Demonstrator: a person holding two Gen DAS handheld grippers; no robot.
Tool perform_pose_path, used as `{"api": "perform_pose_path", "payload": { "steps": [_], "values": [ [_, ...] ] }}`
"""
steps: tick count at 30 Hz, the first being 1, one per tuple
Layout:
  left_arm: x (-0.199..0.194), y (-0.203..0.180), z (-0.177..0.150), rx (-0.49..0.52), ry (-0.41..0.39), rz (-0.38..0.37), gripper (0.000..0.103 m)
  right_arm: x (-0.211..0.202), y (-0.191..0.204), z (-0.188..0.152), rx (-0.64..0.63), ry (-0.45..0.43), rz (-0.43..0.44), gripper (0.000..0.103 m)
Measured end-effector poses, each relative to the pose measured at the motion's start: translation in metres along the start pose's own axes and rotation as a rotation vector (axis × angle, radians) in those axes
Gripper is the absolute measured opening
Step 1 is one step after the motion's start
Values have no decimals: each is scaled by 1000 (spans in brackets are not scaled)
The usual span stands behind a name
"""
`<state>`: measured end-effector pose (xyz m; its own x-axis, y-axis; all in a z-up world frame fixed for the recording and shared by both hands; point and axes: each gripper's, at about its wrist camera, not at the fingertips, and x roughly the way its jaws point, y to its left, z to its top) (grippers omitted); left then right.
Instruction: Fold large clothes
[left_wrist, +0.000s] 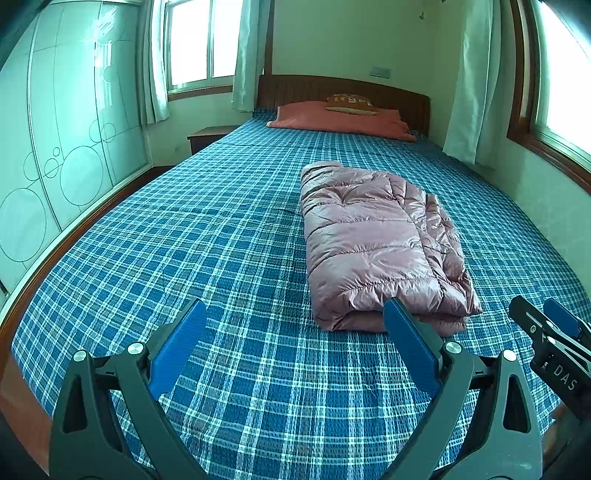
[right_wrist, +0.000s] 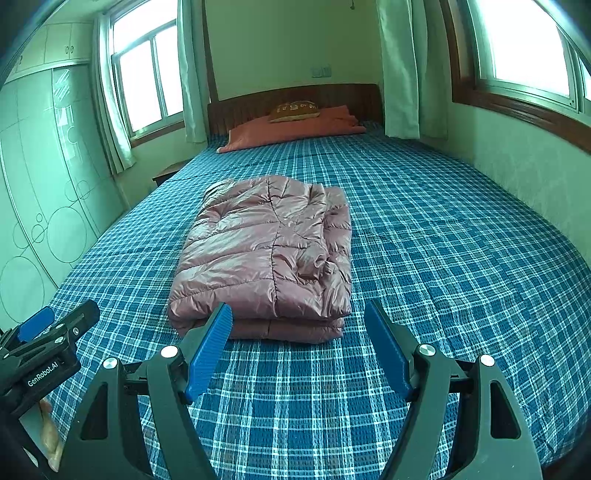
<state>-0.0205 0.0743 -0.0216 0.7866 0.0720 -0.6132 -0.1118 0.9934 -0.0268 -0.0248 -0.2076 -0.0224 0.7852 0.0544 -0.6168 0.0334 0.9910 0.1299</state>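
Indoors, blue plaid bed (left_wrist: 240, 229); curtained windows (right_wrist: 147, 77)

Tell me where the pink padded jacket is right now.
The pink padded jacket lies folded on the blue plaid bedspread, mid-bed, just beyond both open grippers, with the orange pillow far behind it at the headboard.

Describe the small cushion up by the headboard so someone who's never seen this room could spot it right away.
Start at the dark wooden headboard at the far end of the bed with the blue plaid cover. Against it lies a flat salmon pillow, and the small cushion sits on top. It's brownish-gold with pale markings, unlike the plain pillow beneath.
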Motion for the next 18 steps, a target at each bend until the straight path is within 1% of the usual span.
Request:
{"api": "perform_pose_path", "payload": {
  "steps": [18],
  "values": [
    [0, -1, -1, 0, 1, -1, 96, -3, 2, 0, -5, -6, 5, 73]
  ]
}}
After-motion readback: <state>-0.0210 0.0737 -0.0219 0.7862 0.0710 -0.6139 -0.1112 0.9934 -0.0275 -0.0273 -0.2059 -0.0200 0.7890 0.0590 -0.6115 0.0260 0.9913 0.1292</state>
